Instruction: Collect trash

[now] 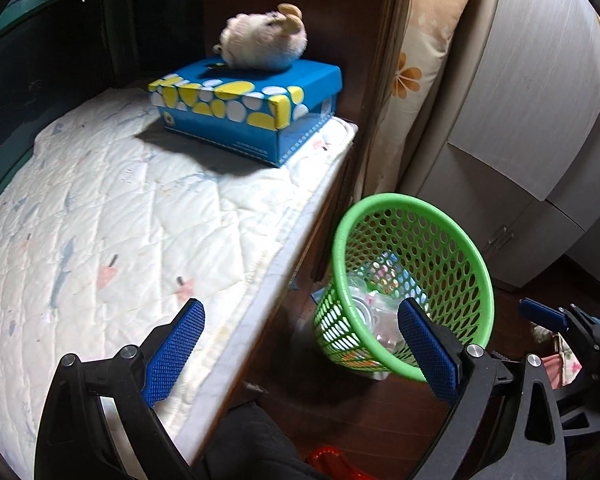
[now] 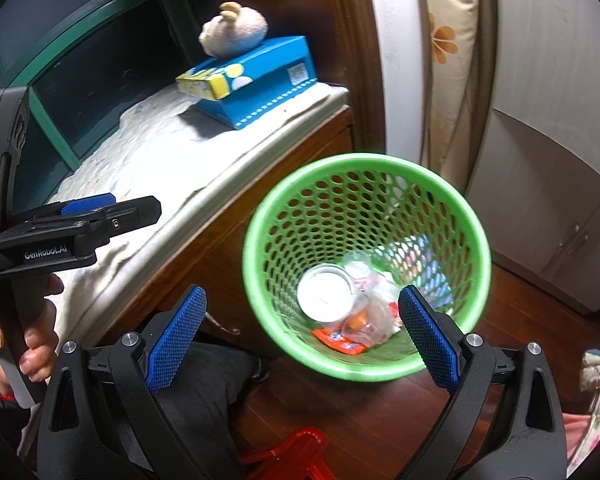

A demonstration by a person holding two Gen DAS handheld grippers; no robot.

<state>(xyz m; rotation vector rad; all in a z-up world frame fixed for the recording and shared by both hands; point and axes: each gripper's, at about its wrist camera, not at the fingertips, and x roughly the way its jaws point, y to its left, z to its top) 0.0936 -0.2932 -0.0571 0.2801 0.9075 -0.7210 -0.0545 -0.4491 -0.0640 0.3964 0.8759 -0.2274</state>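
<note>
A green mesh waste basket [image 2: 364, 176] stands on the wood floor beside the padded bench; it also shows in the left wrist view [image 1: 448, 220]. Inside lie a round white lid [image 2: 325, 291], clear plastic wrap [image 2: 374, 312], a red wrapper [image 2: 340, 340] and a blue printed packet [image 2: 428, 276]. My right gripper [image 2: 302, 336] is open and empty above the basket's near rim. My left gripper [image 1: 300, 344] is open and empty over the bench edge; it also shows in the right wrist view [image 2: 100, 208].
A blue tissue box [image 1: 252, 108] with a plush toy [image 1: 264, 40] on top sits at the far end of the quilted bench [image 1: 100, 220]. A grey cabinet [image 1: 540, 120] stands to the right. A red plastic object [image 2: 292, 452] lies on the floor near me.
</note>
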